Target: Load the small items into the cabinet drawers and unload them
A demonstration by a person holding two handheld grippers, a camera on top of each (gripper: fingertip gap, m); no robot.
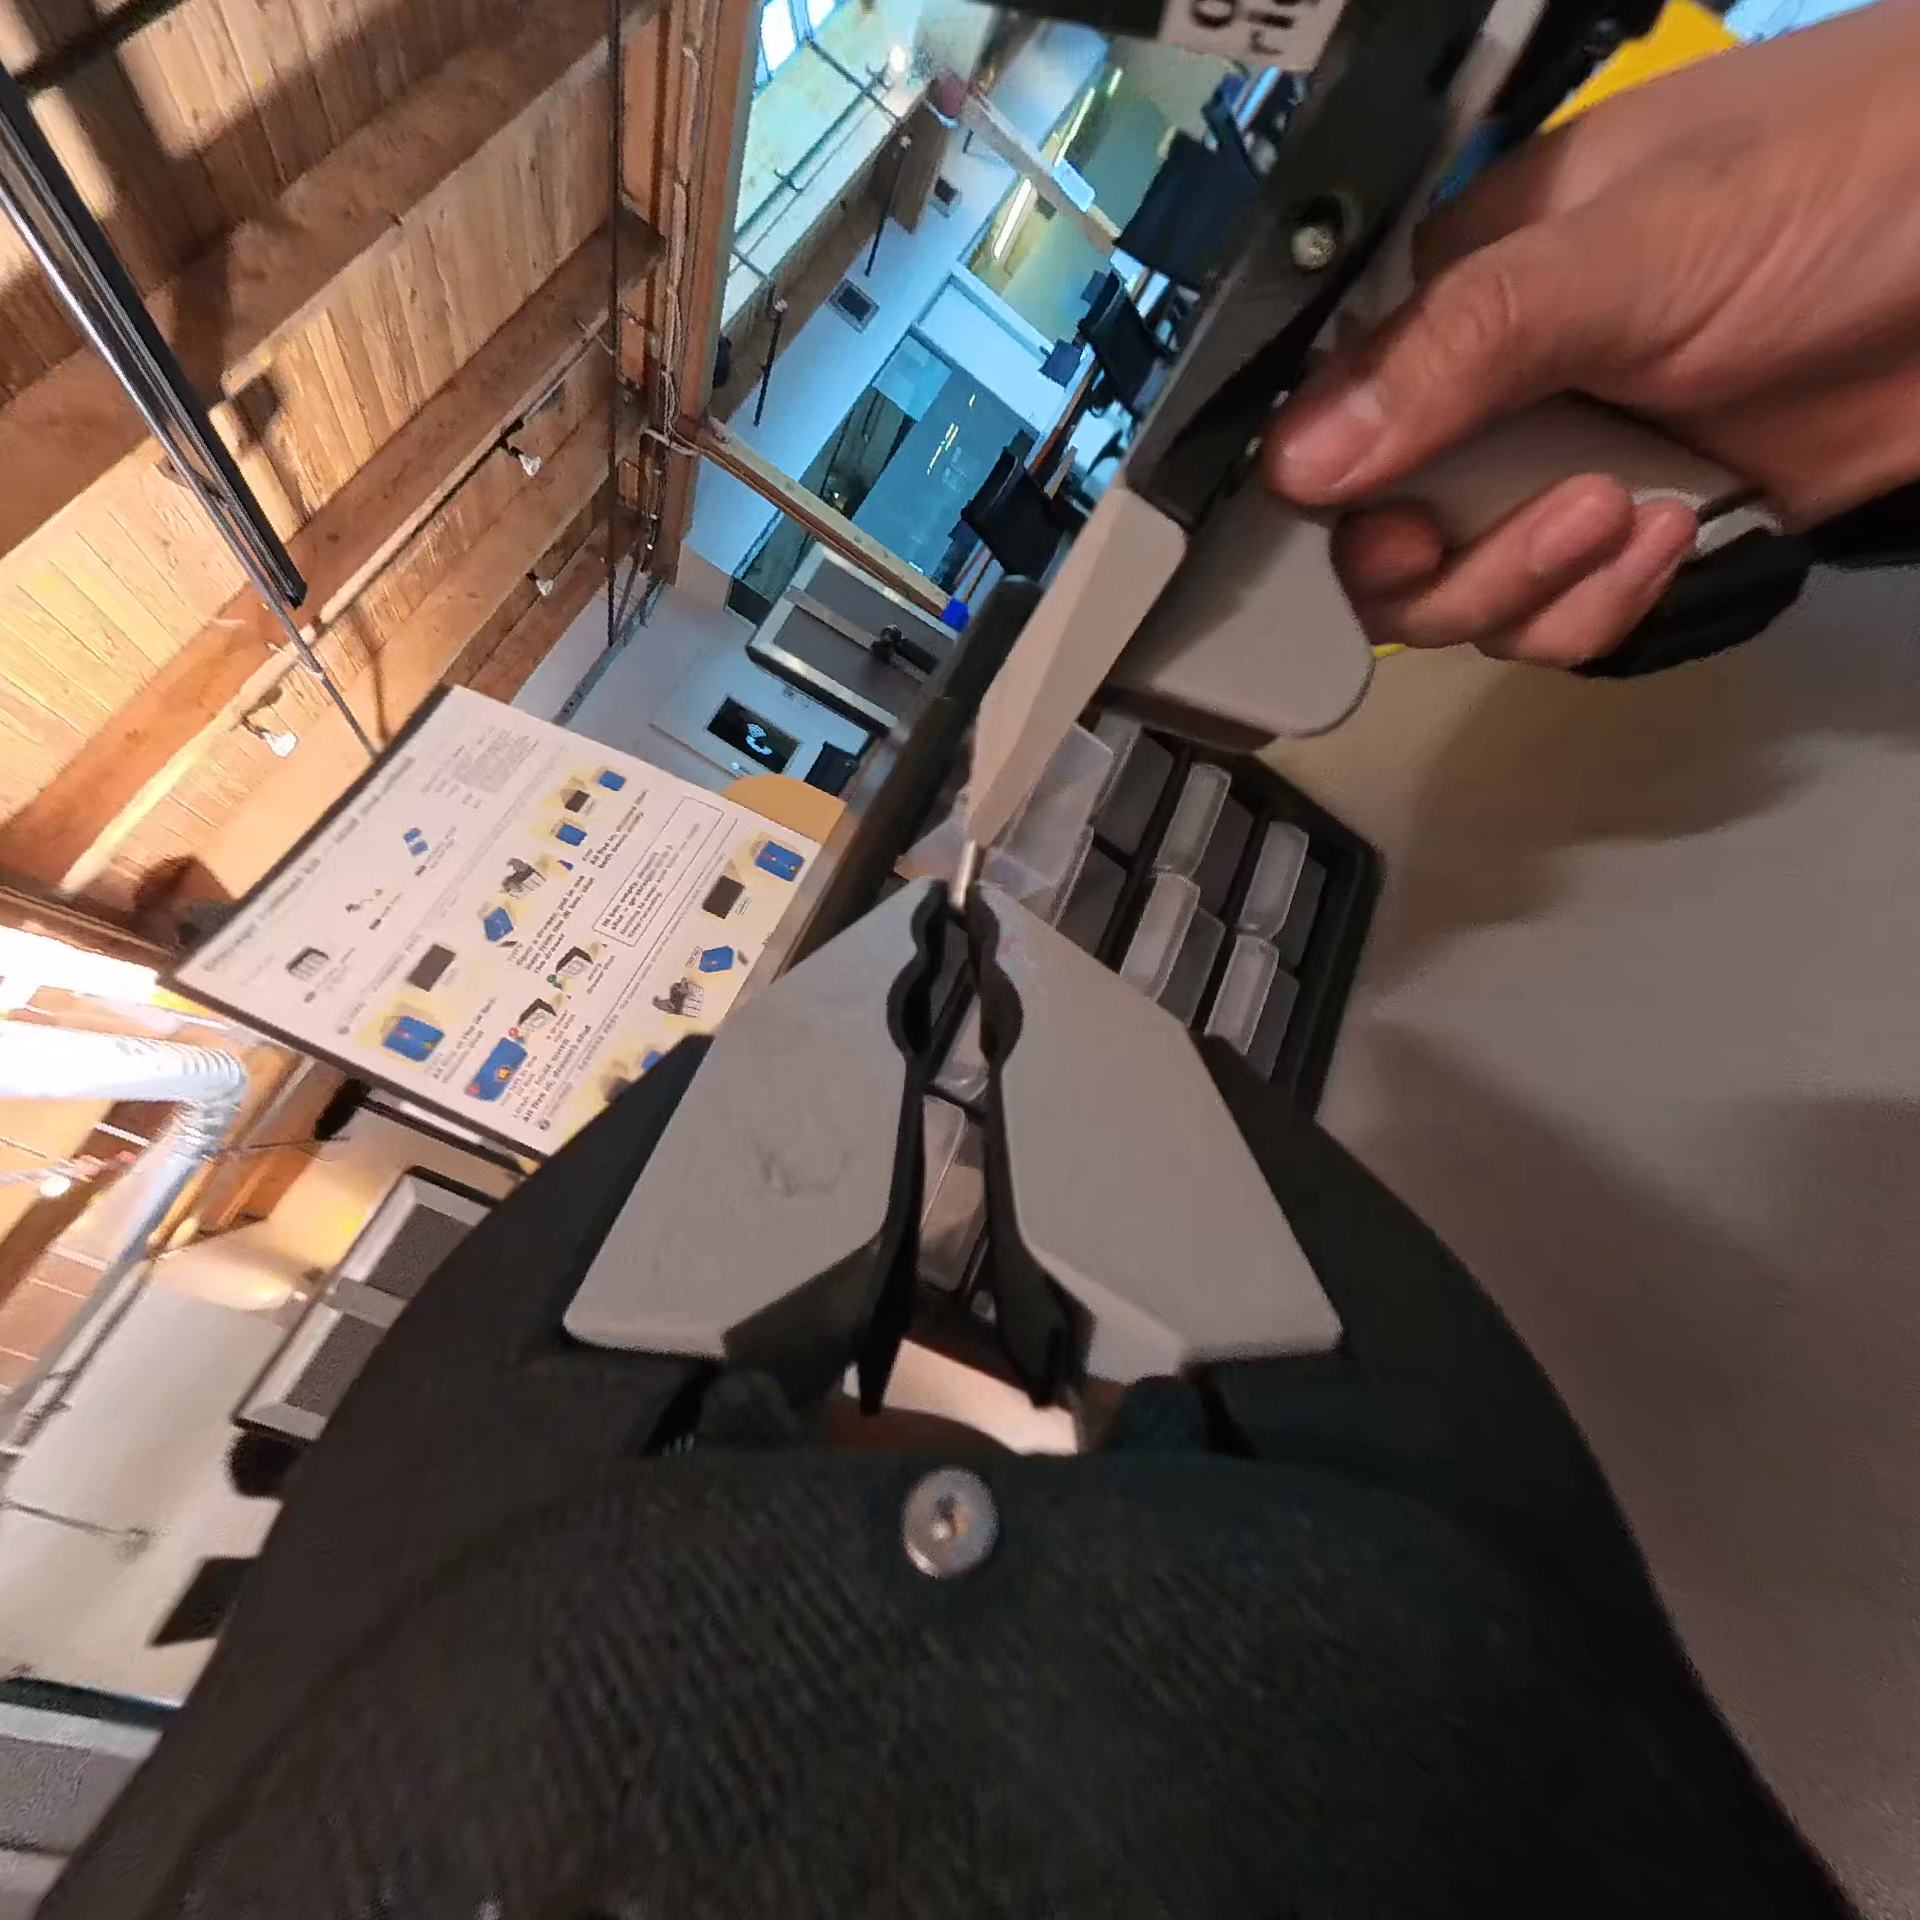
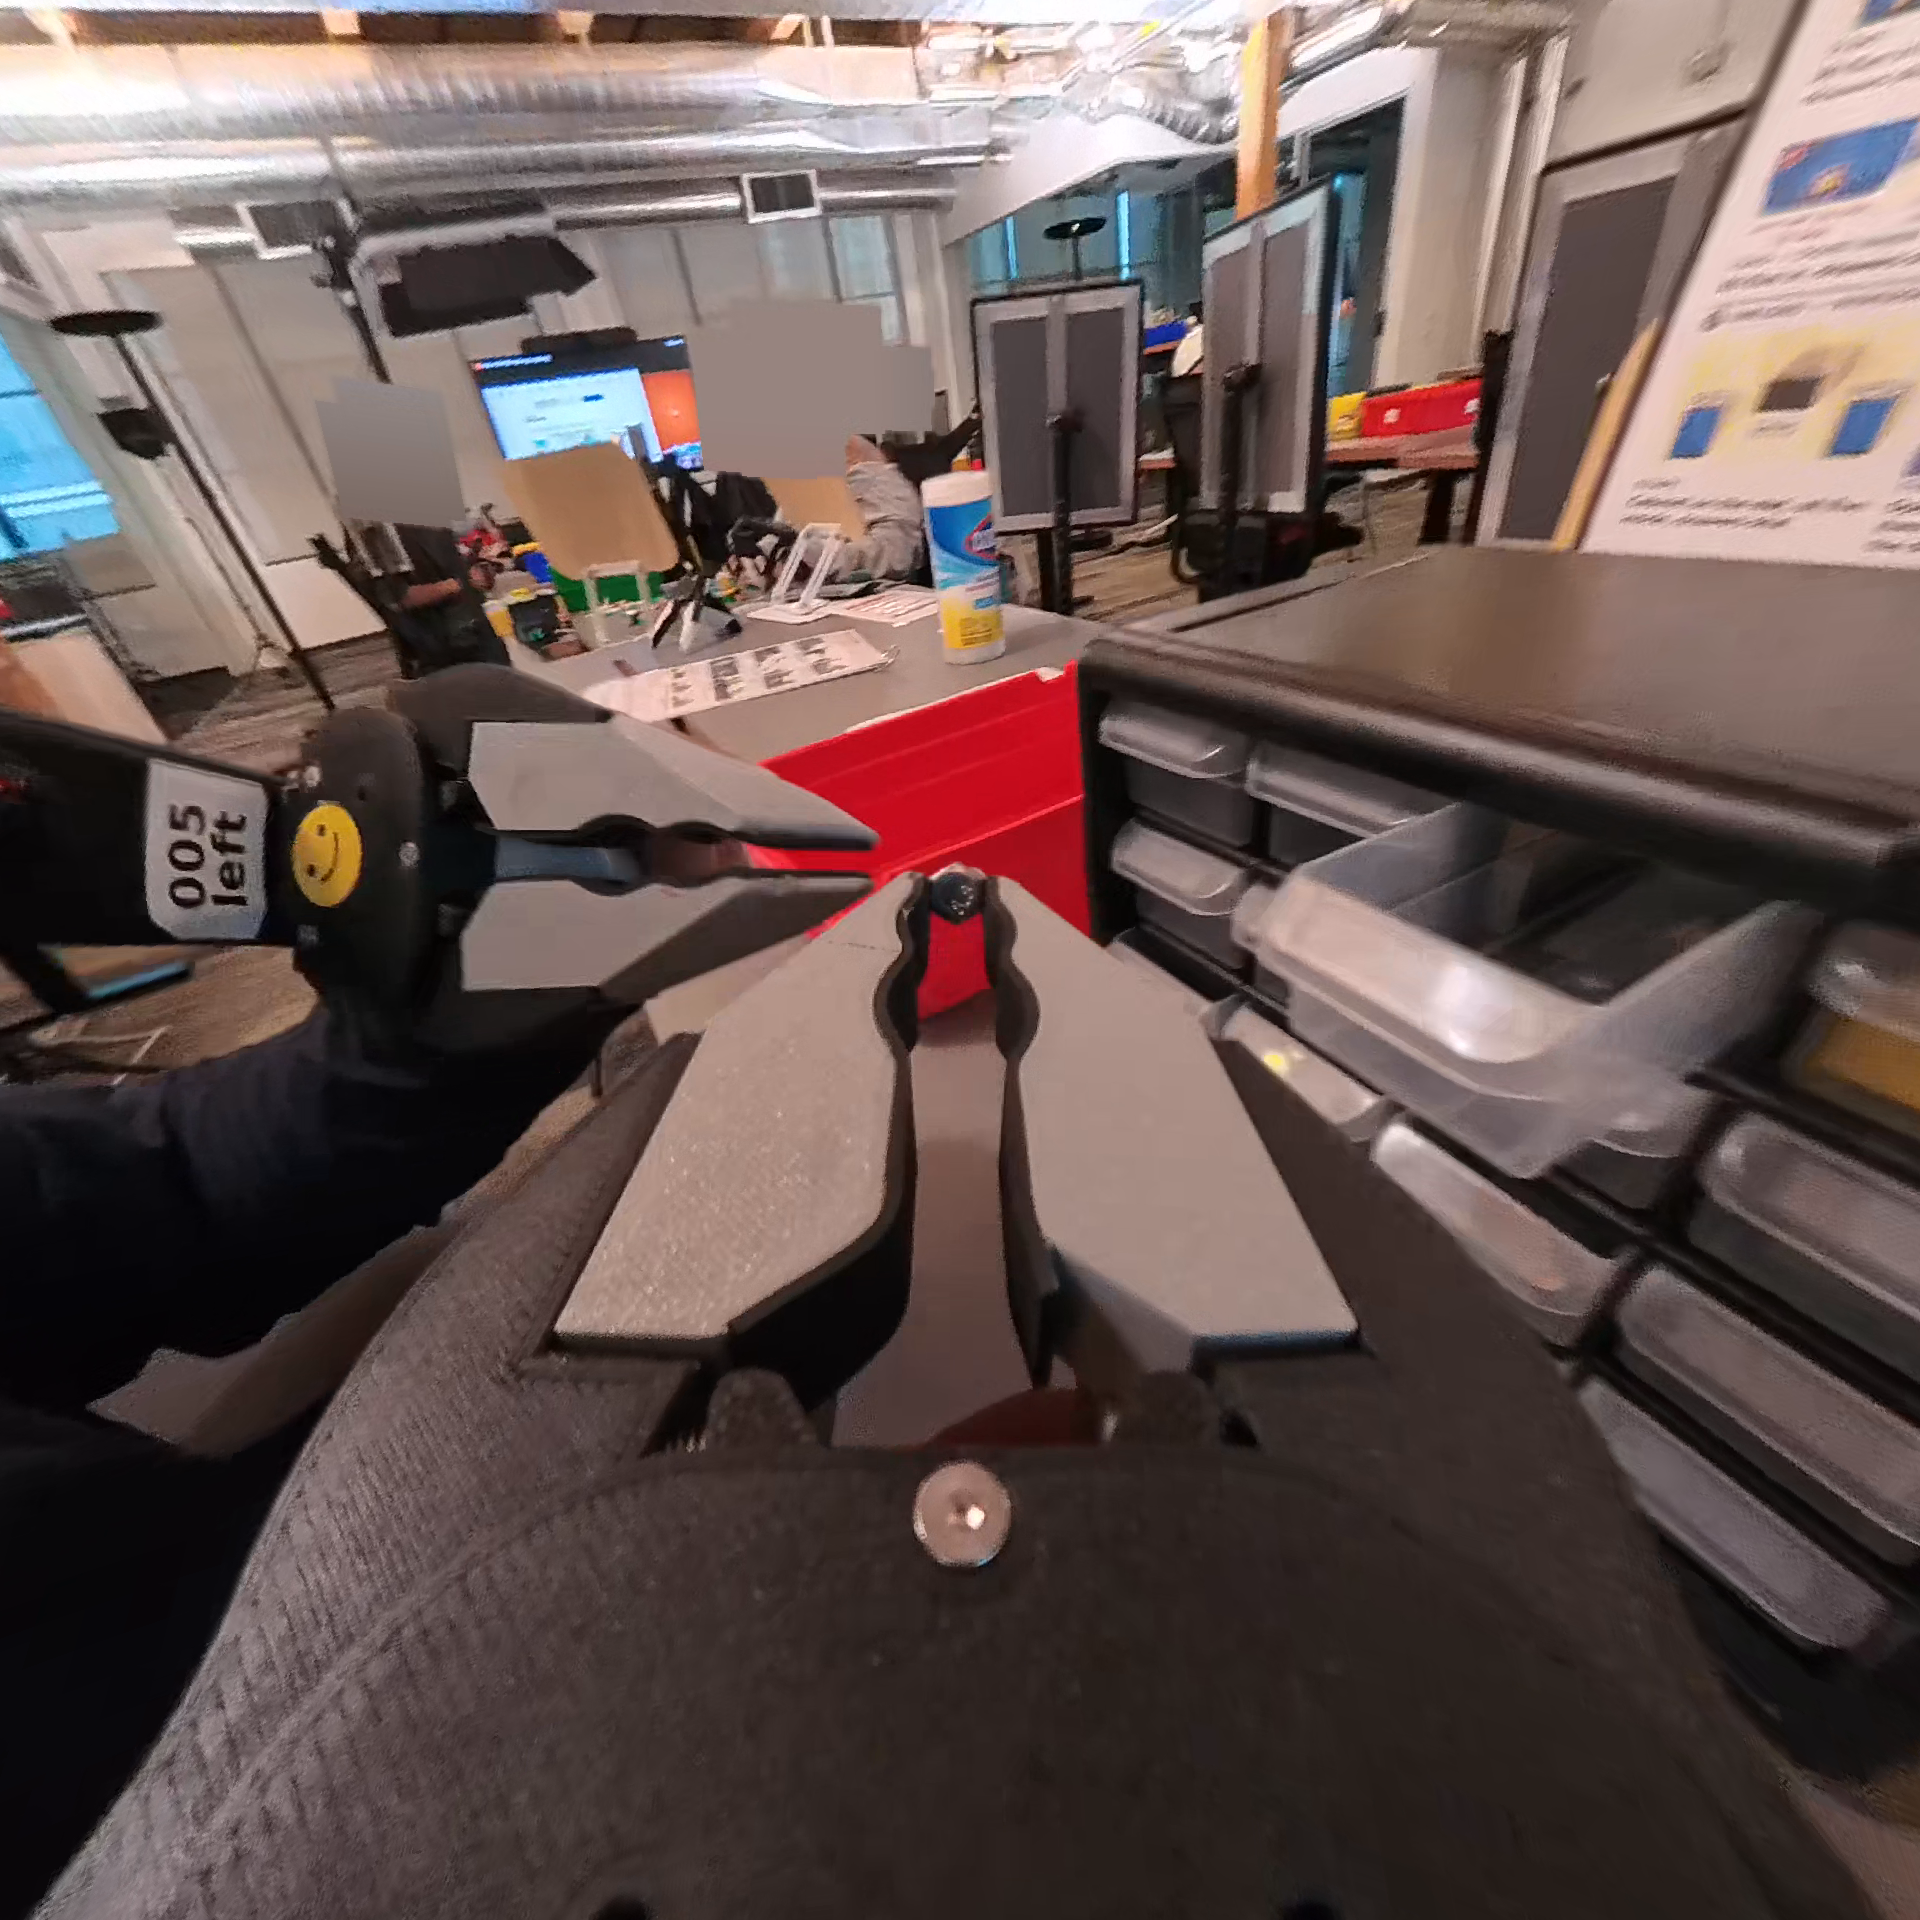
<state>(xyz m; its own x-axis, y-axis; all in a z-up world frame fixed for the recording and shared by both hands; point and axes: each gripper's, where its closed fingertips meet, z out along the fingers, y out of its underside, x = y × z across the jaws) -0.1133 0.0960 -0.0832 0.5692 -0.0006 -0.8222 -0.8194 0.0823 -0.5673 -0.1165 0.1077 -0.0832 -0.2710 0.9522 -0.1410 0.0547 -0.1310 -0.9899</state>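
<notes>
My right gripper [image 2: 956,899] is shut on a small dark bolt [image 2: 956,896], its head pinched between the pads. It is held in front of the black drawer cabinet [image 2: 1558,665], left of a pulled-out clear drawer [image 2: 1455,997]. In the left wrist view the bolt's metal shaft [image 1: 966,868] runs from the right gripper's fingertip [image 1: 987,790] down to my left gripper [image 1: 961,909]. The left jaws are almost closed around the shaft's end. I cannot tell whether the pads press on it. The left gripper [image 2: 868,860] also shows beside the right one's tips.
A red bin [image 2: 935,769] stands left of the cabinet. An instruction sheet [image 1: 488,914] leans behind it. A hand [image 1: 1662,312] holds the right gripper. A wipes canister [image 2: 966,561] and people at a table are farther back.
</notes>
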